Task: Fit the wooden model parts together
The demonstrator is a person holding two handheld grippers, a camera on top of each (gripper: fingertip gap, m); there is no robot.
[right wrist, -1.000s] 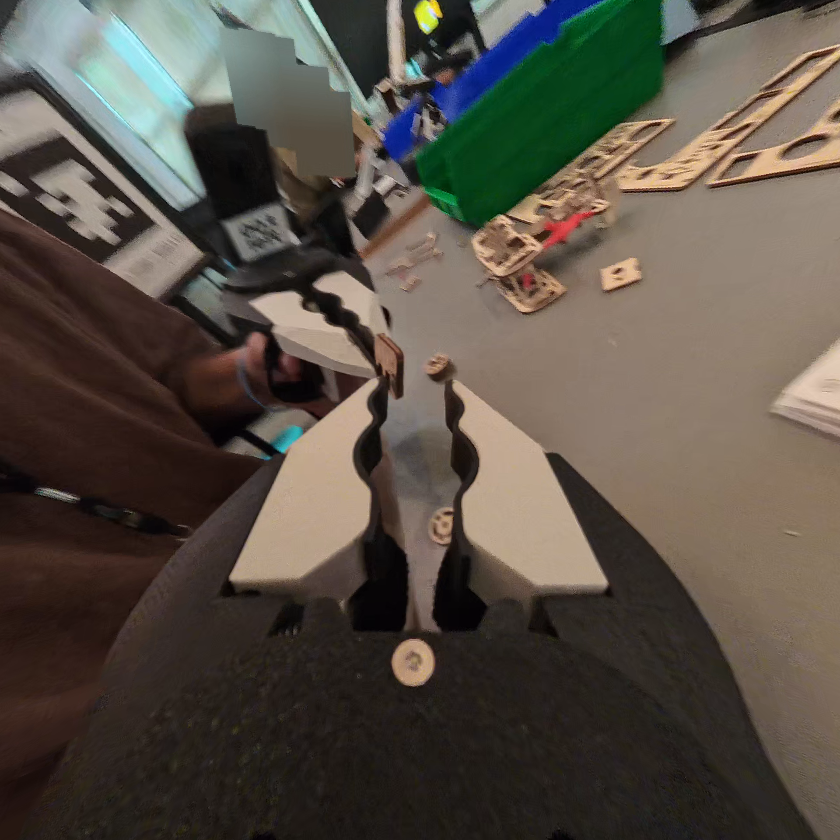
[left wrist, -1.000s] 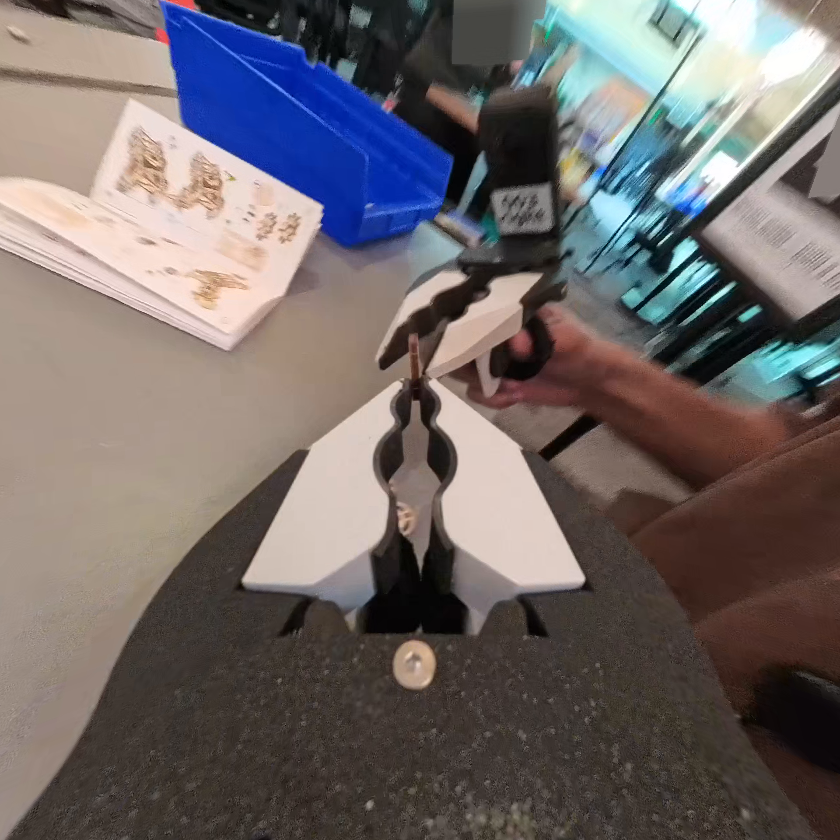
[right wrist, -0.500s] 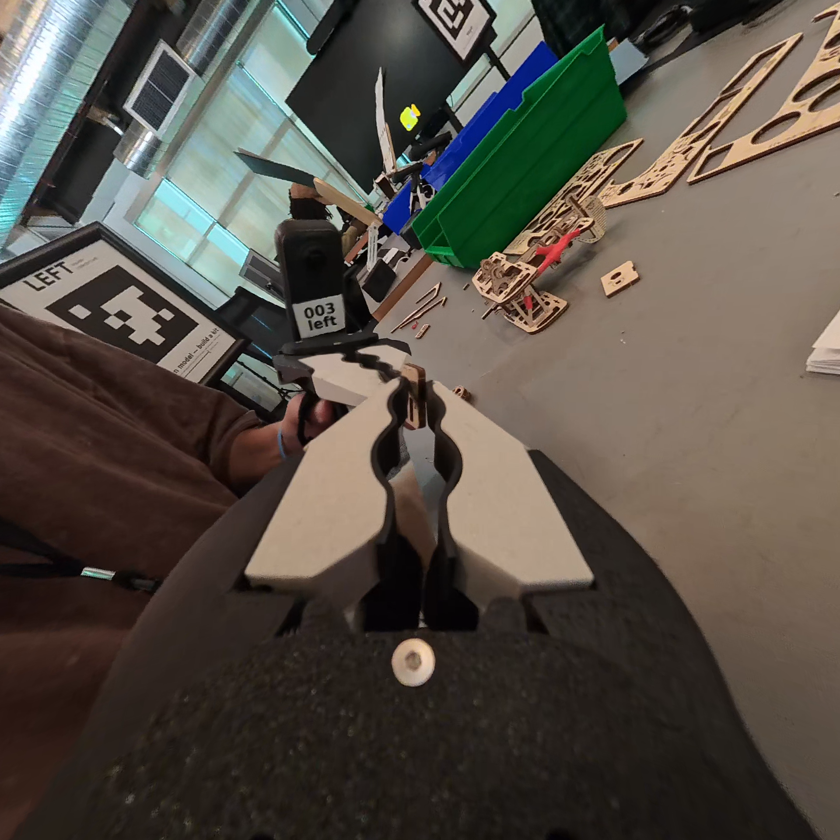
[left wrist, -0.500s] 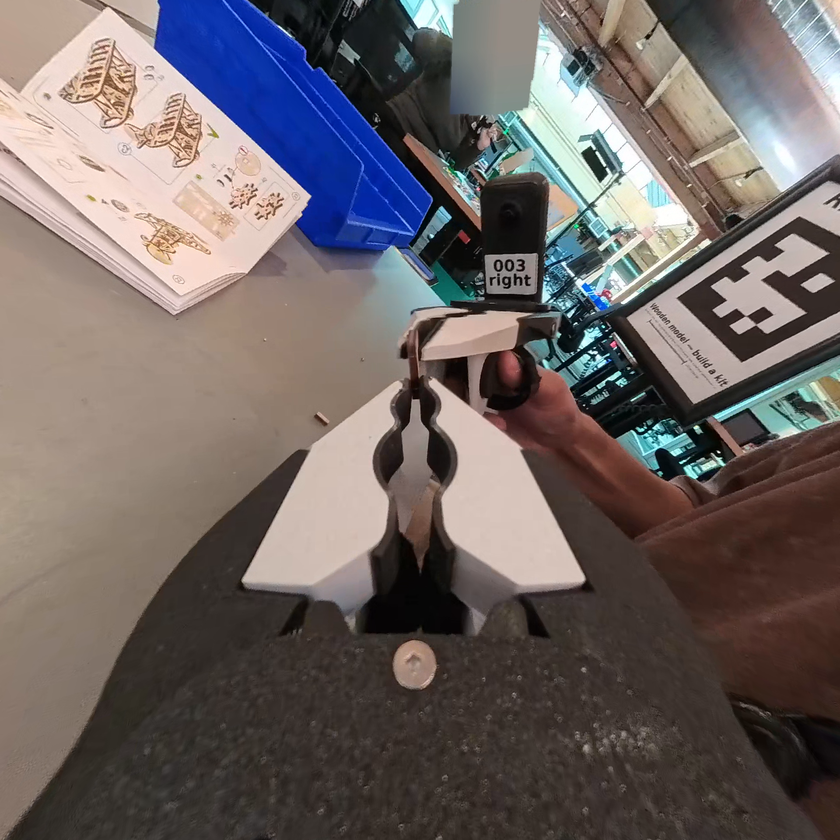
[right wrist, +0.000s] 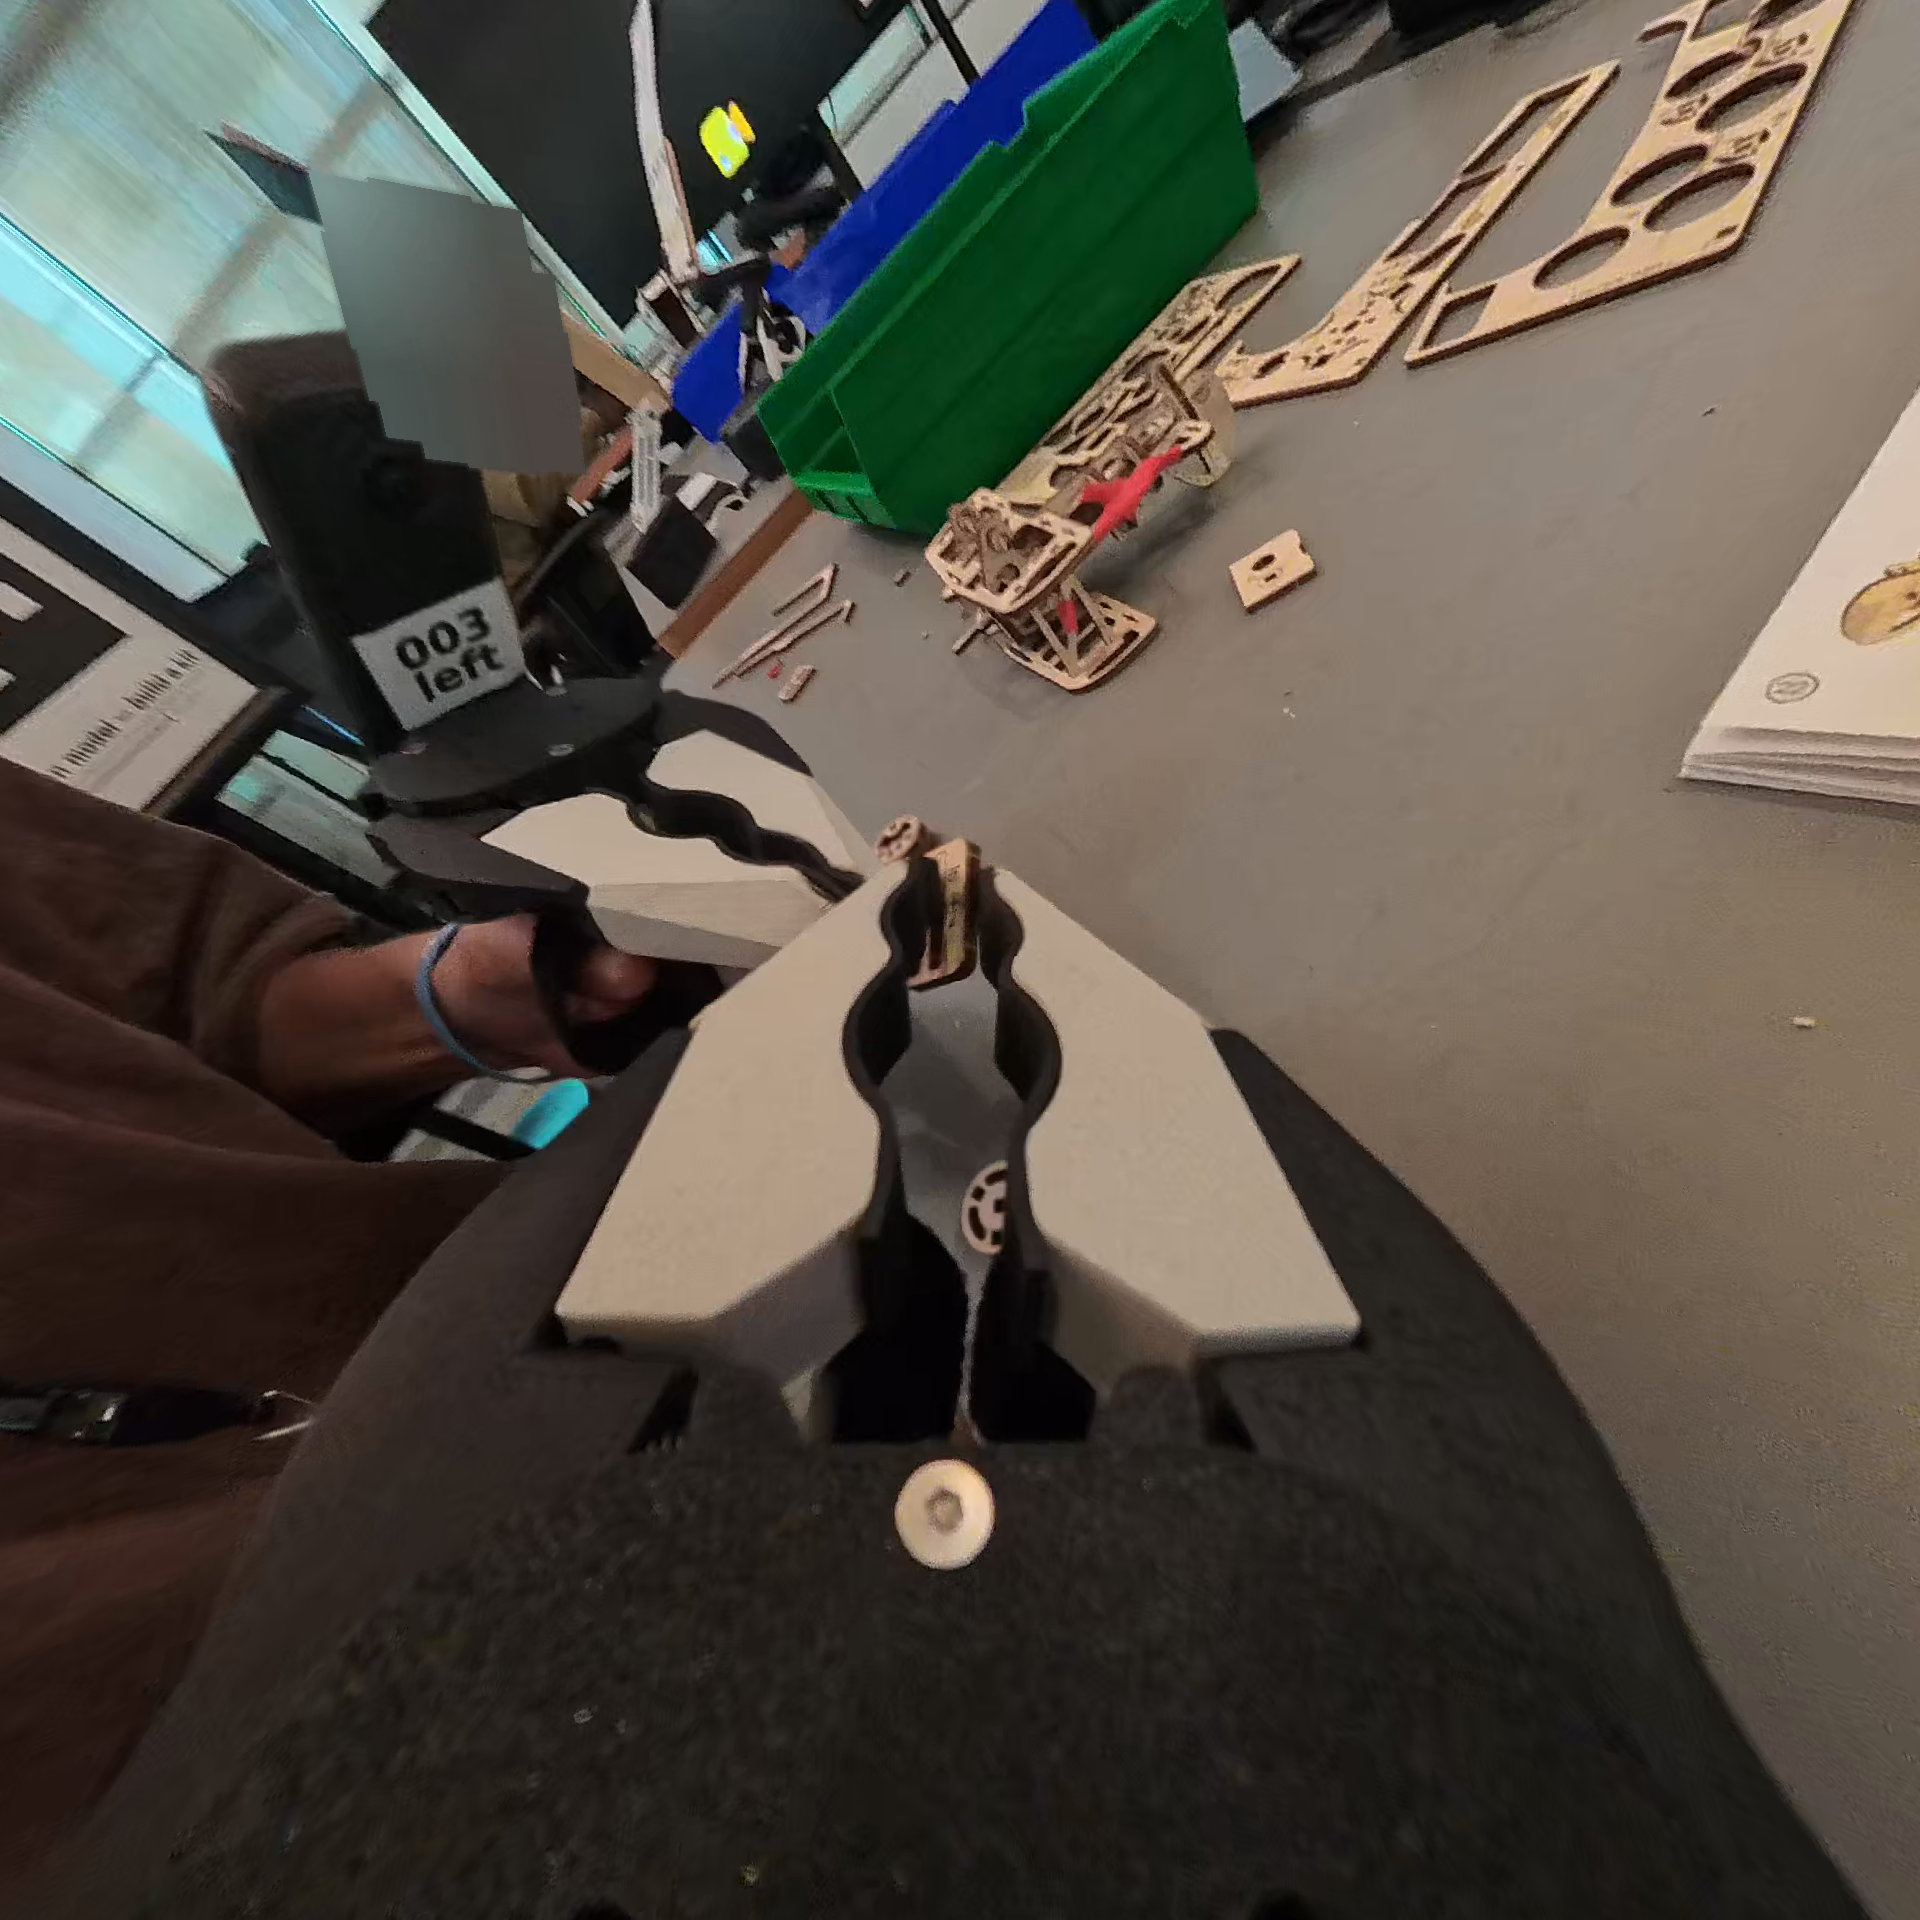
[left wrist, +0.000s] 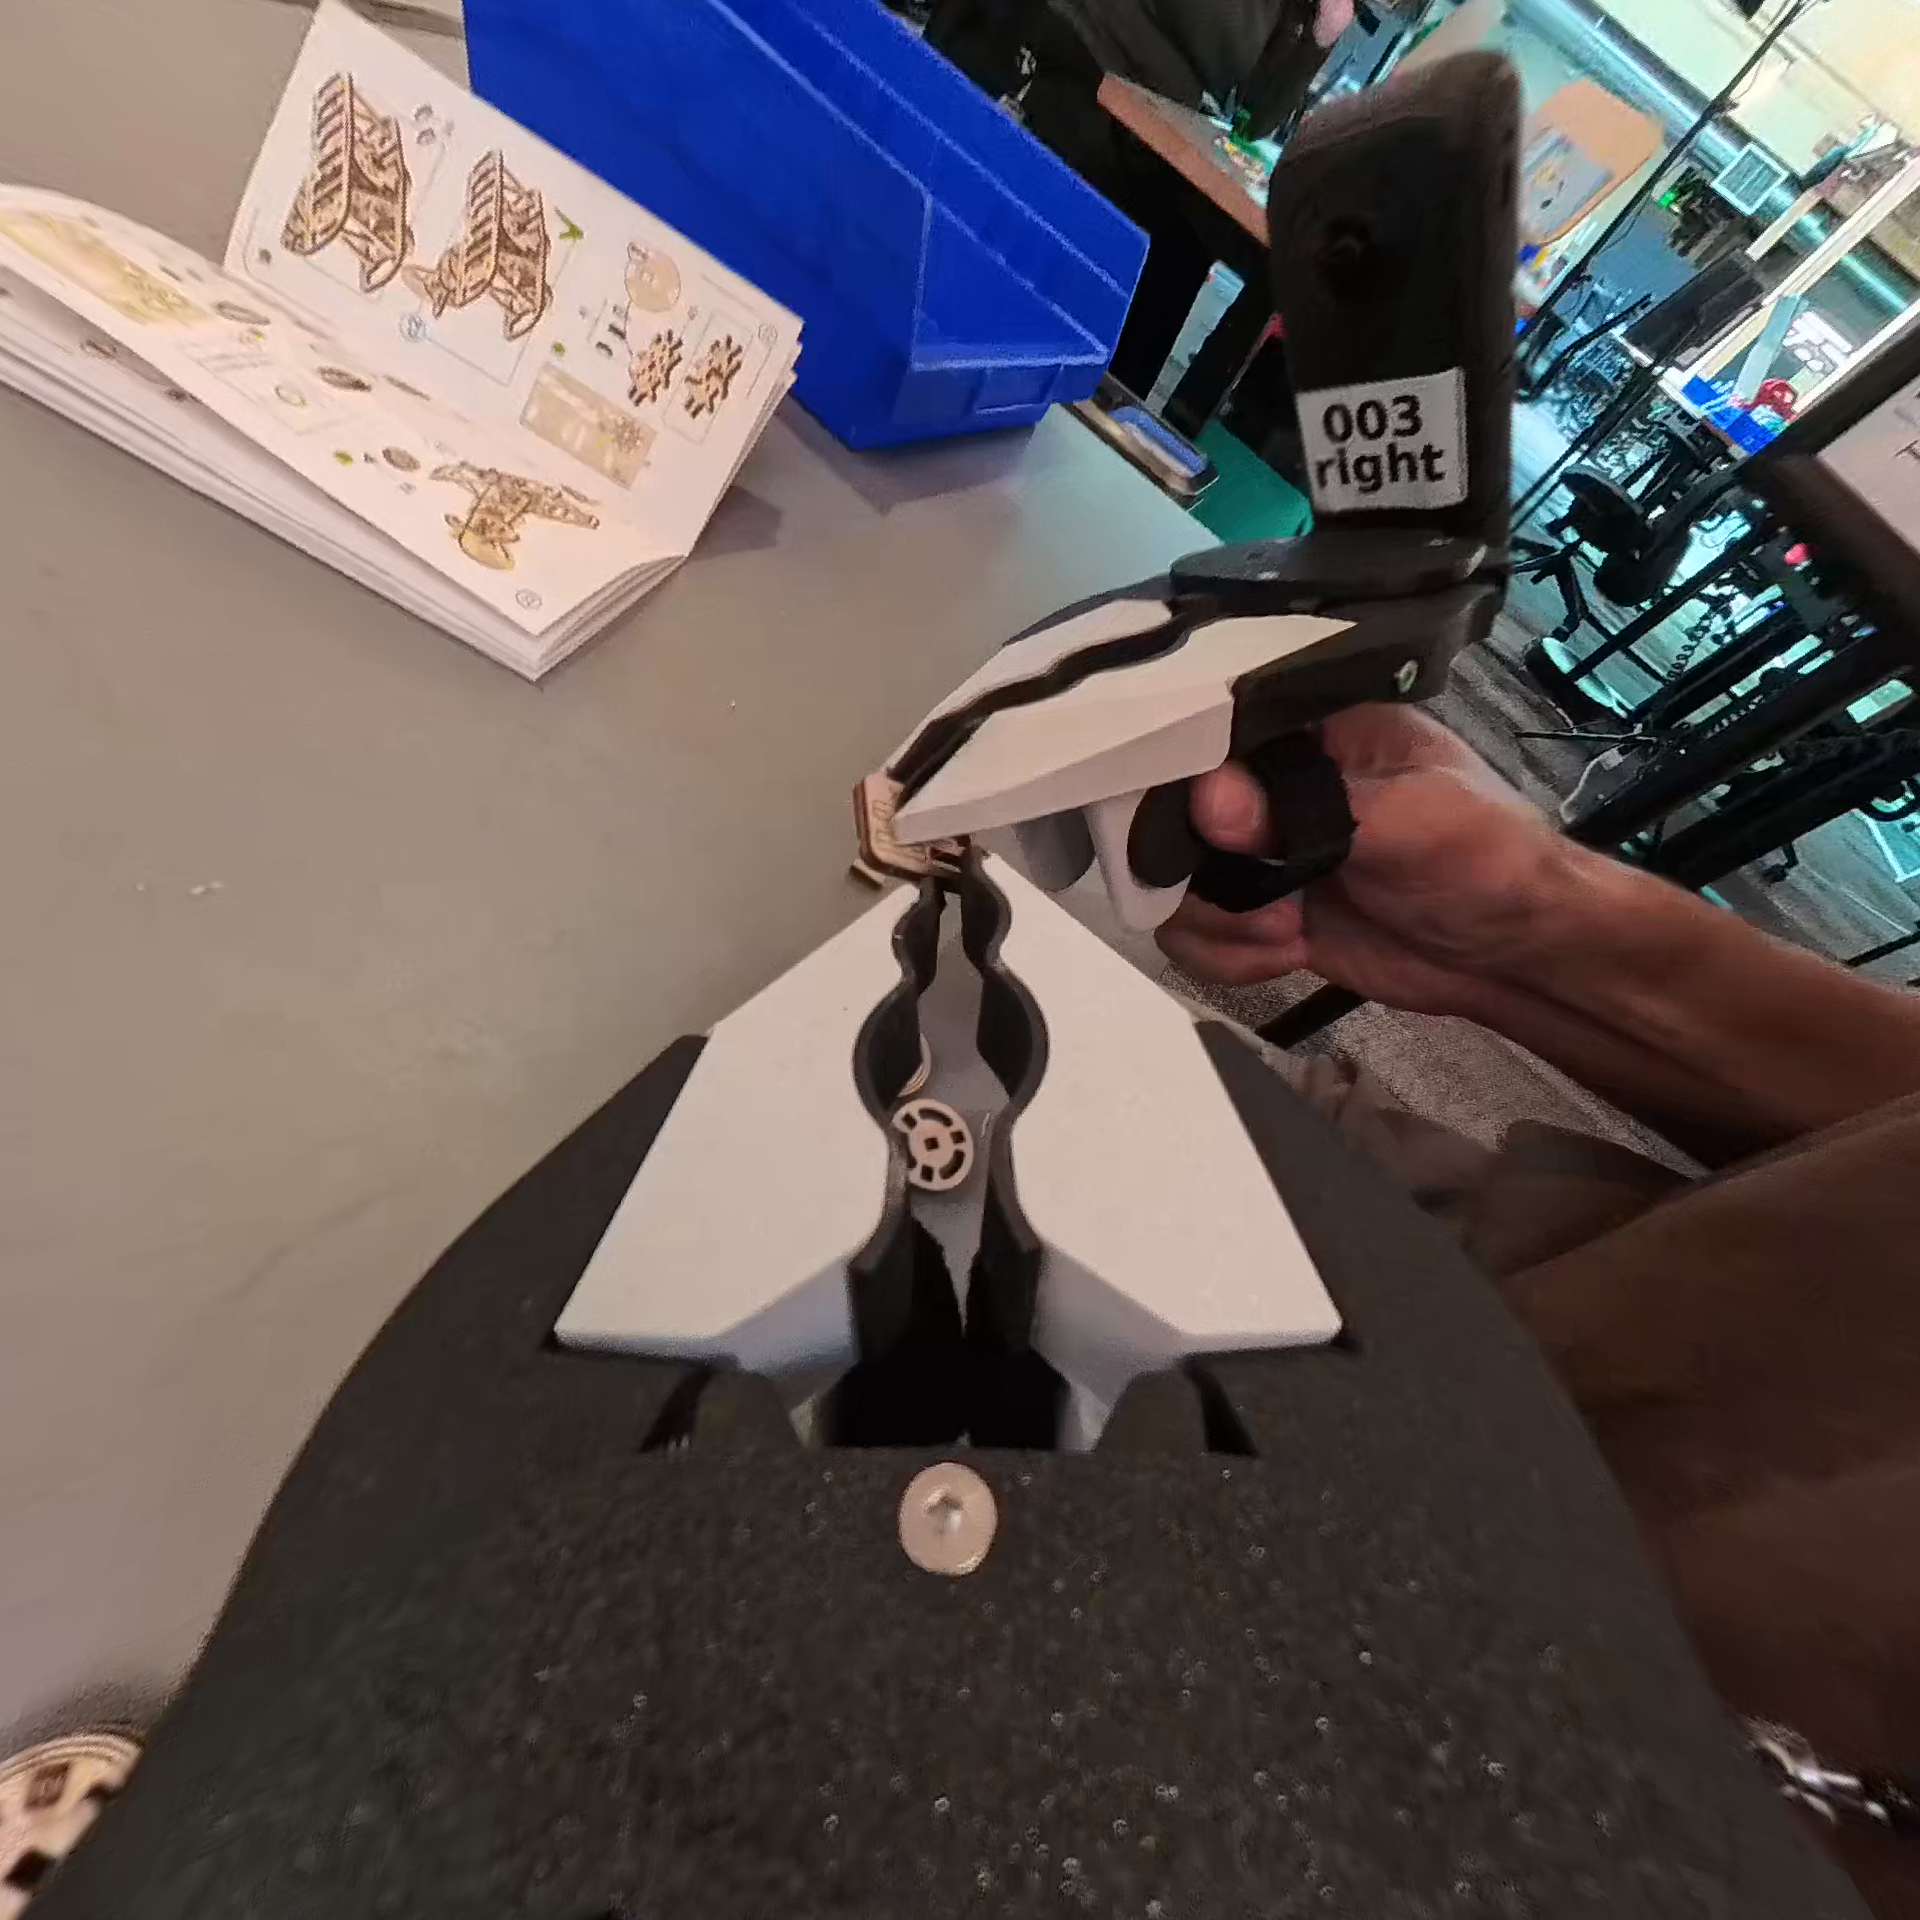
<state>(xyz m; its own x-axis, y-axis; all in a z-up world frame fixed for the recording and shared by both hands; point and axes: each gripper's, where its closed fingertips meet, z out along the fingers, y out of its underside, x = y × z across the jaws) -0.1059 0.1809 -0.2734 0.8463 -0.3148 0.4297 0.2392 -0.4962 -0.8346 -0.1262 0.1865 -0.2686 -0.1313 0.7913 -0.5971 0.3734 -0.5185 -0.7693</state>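
Pinching a small flat tan wooden plate [right wrist: 948, 935] upright in the closed tips of the right gripper [right wrist: 951, 883]. Narrowing the left gripper [left wrist: 951, 894] to a thin slit, tips meeting that plate's lower edge; impossible to tell whether actually clamping it. Holding both tools tip to tip above the grey table [right wrist: 1455, 935].

Seeing one round spoked wooden disc [left wrist: 933, 1143] flat on the table under the left fingers, and a second small wooden disc [right wrist: 899, 836] just past the right tips; not telling whether lying or held.

Counting, beyond the right fingers: one half-built wooden model with a red piece [right wrist: 1039, 582], one small square wooden tile [right wrist: 1273, 569] beside it, one green plastic bin [right wrist: 1018, 291], and two cut-out plywood sheets [right wrist: 1683, 177] farther off.

Counting, beyond and left of the left fingers: one open instruction booklet [left wrist: 416, 343] and one blue plastic bin [left wrist: 831, 208].
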